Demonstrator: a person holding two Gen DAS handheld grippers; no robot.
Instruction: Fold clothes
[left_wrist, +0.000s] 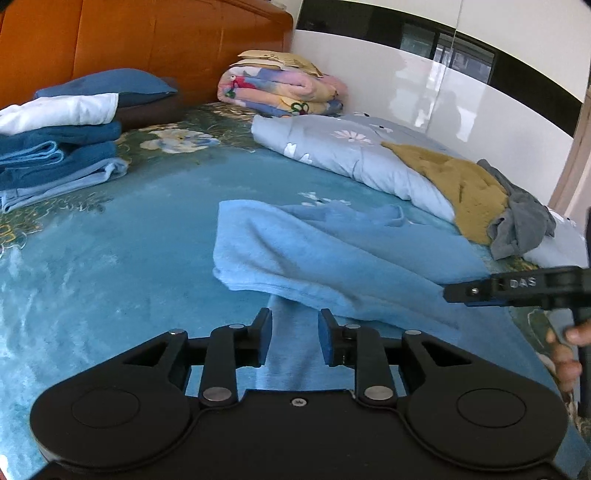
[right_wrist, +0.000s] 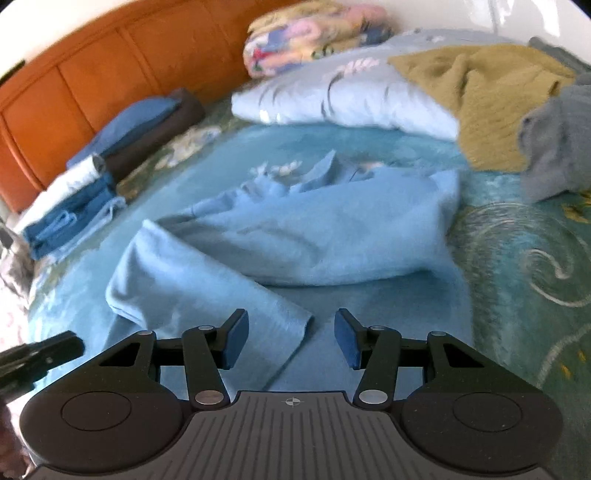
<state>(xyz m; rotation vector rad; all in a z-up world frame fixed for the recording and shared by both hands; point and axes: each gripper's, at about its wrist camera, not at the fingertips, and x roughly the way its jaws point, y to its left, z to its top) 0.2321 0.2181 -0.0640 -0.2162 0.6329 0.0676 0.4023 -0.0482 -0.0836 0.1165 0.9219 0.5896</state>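
A light blue fleece garment (left_wrist: 332, 258) (right_wrist: 295, 236) lies crumpled on the teal bed cover (left_wrist: 110, 258), partly doubled over. One narrow strip of it runs toward my left gripper (left_wrist: 295, 339), which is open just above that strip. In the right wrist view a folded flap (right_wrist: 207, 295) of the garment ends just left of my right gripper (right_wrist: 291, 341), which is open and wide, over bare bed cover. The right gripper's tip (left_wrist: 509, 288), held by a hand (left_wrist: 565, 350), shows at the garment's right edge. The left gripper (right_wrist: 37, 354) shows at the far left.
A stack of folded blue and white clothes (left_wrist: 55, 147) (right_wrist: 70, 214) sits at the back left by the orange headboard (left_wrist: 147, 44). A folded floral quilt (left_wrist: 280, 88), a pale blue duvet (left_wrist: 351, 155), a mustard garment (left_wrist: 454, 184) and a grey garment (left_wrist: 521, 221) line the right side.
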